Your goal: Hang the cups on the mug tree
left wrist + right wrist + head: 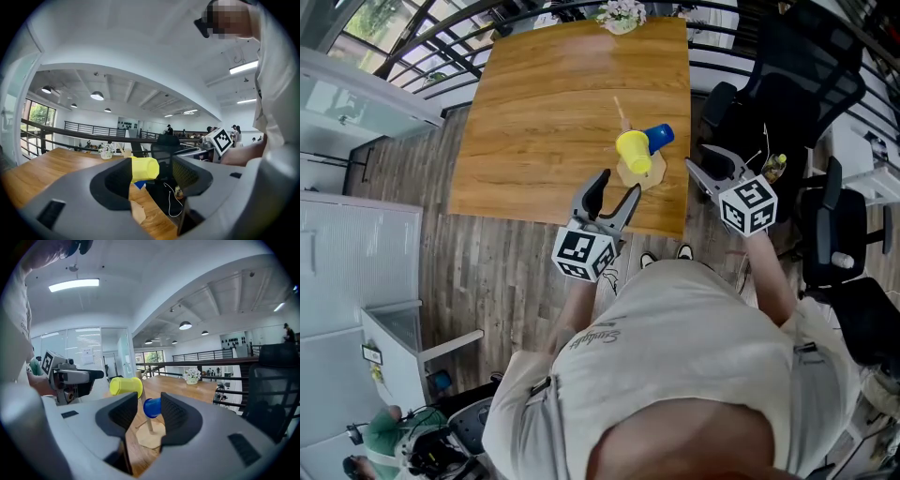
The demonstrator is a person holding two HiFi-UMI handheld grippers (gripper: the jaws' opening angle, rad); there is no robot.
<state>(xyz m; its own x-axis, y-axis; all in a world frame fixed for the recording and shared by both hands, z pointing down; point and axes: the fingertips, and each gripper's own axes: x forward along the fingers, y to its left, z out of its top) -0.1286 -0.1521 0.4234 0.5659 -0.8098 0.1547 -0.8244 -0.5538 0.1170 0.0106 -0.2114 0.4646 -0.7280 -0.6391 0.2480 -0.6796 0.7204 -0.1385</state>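
On the wooden table [544, 112] near its front right corner stands a wooden mug tree [643, 175]. A yellow cup [634, 150] and a blue cup [659, 137] hang on its pegs. My left gripper [616, 190] hovers just in front of the tree at the table's edge, open and empty. My right gripper [703, 159] sits off the table's right edge, open and apart from the cups. The left gripper view shows the yellow cup [144, 168] and the blue cup [139, 184] beyond the left gripper [151, 180]. In the right gripper view the right gripper [149, 416] frames the blue cup [152, 407], with the yellow cup [125, 386] to its left.
A small vase of white flowers [622, 14] stands at the table's far edge. Black office chairs [797, 75] crowd the floor to the right. A railing runs behind the table, and a white cabinet [356, 253] stands at the left.
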